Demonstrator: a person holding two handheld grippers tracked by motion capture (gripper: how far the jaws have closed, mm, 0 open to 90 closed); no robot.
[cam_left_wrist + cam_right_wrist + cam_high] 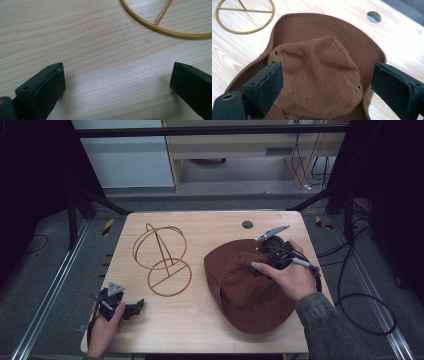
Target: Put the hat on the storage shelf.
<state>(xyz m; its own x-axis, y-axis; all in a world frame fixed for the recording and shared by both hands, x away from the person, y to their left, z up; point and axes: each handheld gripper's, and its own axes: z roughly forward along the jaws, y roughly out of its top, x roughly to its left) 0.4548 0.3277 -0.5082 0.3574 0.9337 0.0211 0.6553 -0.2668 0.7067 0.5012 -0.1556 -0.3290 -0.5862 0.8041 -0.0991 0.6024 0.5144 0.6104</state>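
While the pale wood desk (pixel 200 320) stands on grey floor among dark frame bars, the brown hat (pixel 240 285) lies just right of the gold wire stand (pixel 162 260), crown up, its long axis slanting toward the desk's near right corner. Right tool (pixel 260 265) hovers over the crown, wide open, empty. Left tool (pixel 135 307), near-left of the stand, gapes empty.

Hat (pixel 245 290) on table (pixel 200 330), right of wire stand (pixel 162 260), near front-right edge.
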